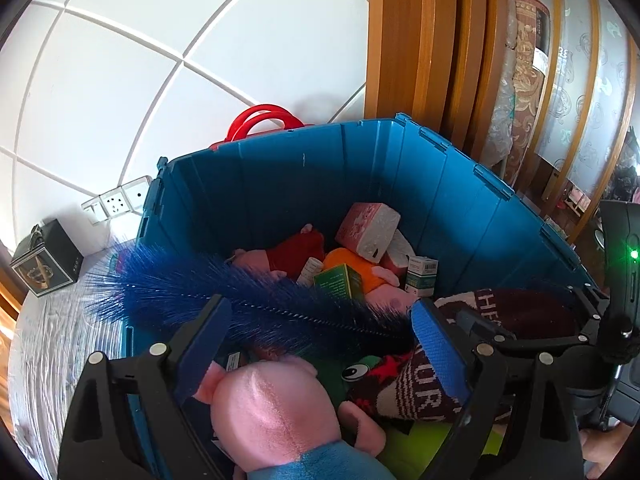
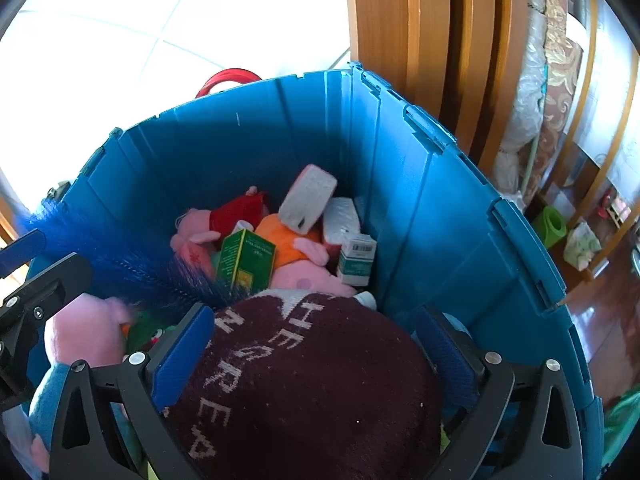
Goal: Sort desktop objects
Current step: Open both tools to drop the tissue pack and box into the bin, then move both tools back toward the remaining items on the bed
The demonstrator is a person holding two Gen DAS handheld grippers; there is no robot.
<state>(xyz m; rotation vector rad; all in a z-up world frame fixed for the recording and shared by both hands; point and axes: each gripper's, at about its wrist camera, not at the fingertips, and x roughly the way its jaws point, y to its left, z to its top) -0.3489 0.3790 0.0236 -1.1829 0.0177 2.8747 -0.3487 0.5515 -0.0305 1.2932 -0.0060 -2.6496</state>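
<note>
Both grippers hang over a blue plastic bin (image 1: 460, 208) full of sorted things. My left gripper (image 1: 320, 332) is open above a pink plush pig (image 1: 276, 408). A blue bristle brush (image 1: 224, 296) lies across the bin in front of its fingers, its tip sticking out over the left rim. My right gripper (image 2: 316, 344) is open, its jaws wide on either side of a maroon knit hat (image 2: 320, 384) with white letters; I cannot tell if the pads touch it. The bin (image 2: 440, 208) also holds a green box (image 2: 246, 260), a white box (image 2: 356, 258) and more plush pigs.
The bin stands on a table with a pale cloth (image 1: 60, 340). A black box (image 1: 46, 258) and wall sockets (image 1: 116, 202) are at the far left. A red handle (image 1: 264, 118) shows behind the bin. A wooden door frame (image 1: 420, 40) stands at the right.
</note>
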